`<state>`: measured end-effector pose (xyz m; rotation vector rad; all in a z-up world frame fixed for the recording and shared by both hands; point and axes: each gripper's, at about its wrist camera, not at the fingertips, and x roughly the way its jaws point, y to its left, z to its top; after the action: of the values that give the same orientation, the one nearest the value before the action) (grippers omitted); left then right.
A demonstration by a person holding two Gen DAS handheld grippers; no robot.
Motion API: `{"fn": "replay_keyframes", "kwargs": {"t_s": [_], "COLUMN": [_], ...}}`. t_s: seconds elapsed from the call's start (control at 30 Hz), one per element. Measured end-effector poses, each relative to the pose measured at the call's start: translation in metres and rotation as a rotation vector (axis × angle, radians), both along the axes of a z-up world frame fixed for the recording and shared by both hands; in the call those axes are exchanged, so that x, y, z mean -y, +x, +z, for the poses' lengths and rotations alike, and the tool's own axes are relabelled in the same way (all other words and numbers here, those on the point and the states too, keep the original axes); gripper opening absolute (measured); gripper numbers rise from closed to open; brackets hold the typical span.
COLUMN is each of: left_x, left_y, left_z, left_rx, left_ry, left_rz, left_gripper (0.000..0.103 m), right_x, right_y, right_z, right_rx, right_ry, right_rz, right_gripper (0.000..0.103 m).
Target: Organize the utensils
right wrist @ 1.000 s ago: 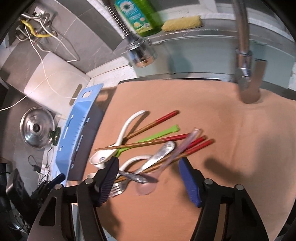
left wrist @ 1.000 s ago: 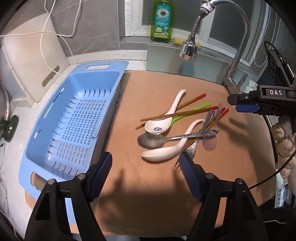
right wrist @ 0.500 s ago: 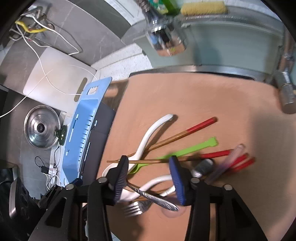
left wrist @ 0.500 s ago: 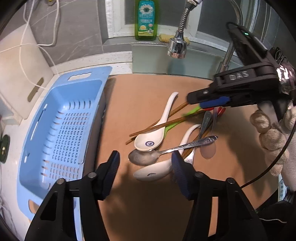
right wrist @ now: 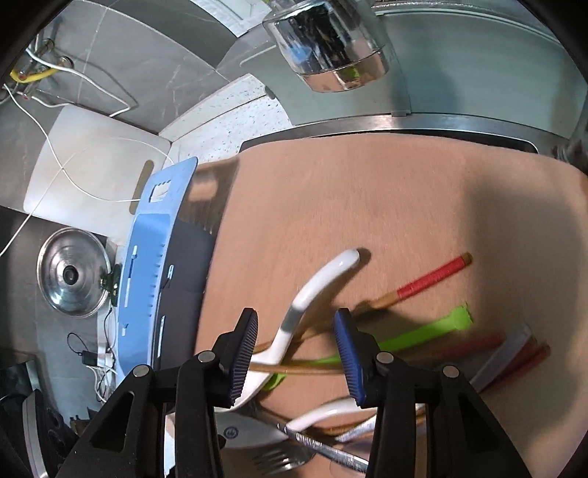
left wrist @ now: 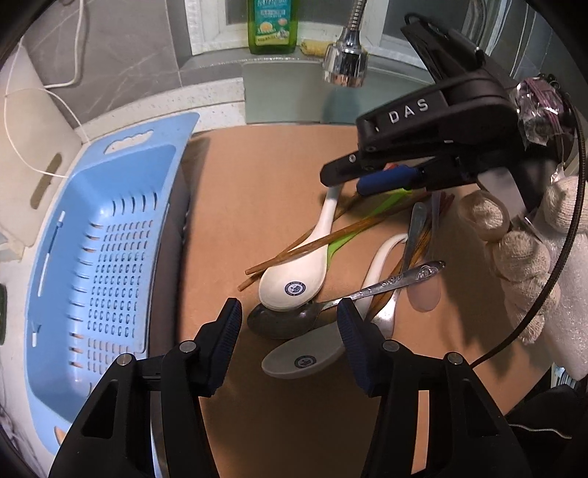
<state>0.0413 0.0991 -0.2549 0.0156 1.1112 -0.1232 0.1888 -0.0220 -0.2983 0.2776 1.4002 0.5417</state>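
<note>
A pile of utensils lies on the brown mat (left wrist: 257,176): a white ceramic spoon (left wrist: 297,279), a second white spoon (left wrist: 312,356), a metal spoon (left wrist: 283,321), brown chopsticks (left wrist: 330,235) with red ends, a green utensil (left wrist: 345,239) and a fork. My left gripper (left wrist: 288,323) is open, low over the metal spoon's bowl. My right gripper (right wrist: 294,342) is open, its fingers either side of the white spoon's handle (right wrist: 312,290); it also shows in the left wrist view (left wrist: 352,176). The blue basket (left wrist: 92,257) stands empty at the left.
A tap head (left wrist: 345,62) hangs over the mat's far edge. A green soap bottle (left wrist: 272,25) stands on the sill. A white cutting board (right wrist: 92,165) and a steel lid (right wrist: 71,275) lie left of the basket. Red-tipped chopsticks (right wrist: 433,275) and a green handle (right wrist: 433,327) lie right.
Both grippers have moved down and closer to the utensil pile. The right gripper came from the right edge to over the white spoon's handle. Both jaw gaps have narrowed slightly.
</note>
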Motion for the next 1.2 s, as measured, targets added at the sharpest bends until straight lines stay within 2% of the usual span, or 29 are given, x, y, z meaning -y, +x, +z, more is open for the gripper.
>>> {"fn": "replay_keyframes", "kwargs": {"t_s": [0.2, 0.4, 0.5, 0.57, 0.6, 0.83, 0.9, 0.97, 1.2], "left_x": [-0.008, -0.008, -0.007, -0.007, -0.007, -0.007, -0.006, -0.004, -0.005], "left_y": [0.005, 0.01, 0.013, 0.017, 0.018, 0.023, 0.025, 0.028, 0.03], "left_z": [-0.007, -0.012, -0.015, -0.016, -0.015, -0.02, -0.022, -0.022, -0.021], "left_rx": [-0.018, -0.032, -0.036, -0.034, -0.031, -0.032, -0.033, -0.034, -0.028], "left_ry": [-0.024, -0.039, -0.033, -0.034, -0.035, -0.048, -0.054, -0.07, -0.101], "left_rz": [0.025, 0.023, 0.02, 0.021, 0.019, 0.006, 0.0, -0.007, -0.018], "left_gripper": [0.053, 0.053, 0.053, 0.053, 0.053, 0.053, 0.045, 0.041, 0.041], "right_x": [-0.006, -0.014, -0.017, -0.018, -0.018, -0.015, -0.015, -0.016, -0.013], "right_y": [0.005, 0.012, 0.013, 0.013, 0.014, 0.014, 0.014, 0.014, 0.014], "right_z": [-0.005, -0.011, -0.013, -0.014, -0.015, -0.016, -0.015, -0.015, -0.016], "right_rx": [0.021, 0.028, 0.026, 0.025, 0.022, 0.011, 0.012, 0.016, 0.012], "right_ry": [-0.031, -0.055, -0.061, -0.064, -0.061, -0.052, -0.053, -0.059, -0.06], "right_rz": [0.001, 0.001, 0.002, 0.007, 0.007, -0.007, -0.006, -0.003, -0.013], "right_gripper": [0.04, 0.034, 0.029, 0.019, 0.018, 0.017, 0.017, 0.017, 0.017]}}
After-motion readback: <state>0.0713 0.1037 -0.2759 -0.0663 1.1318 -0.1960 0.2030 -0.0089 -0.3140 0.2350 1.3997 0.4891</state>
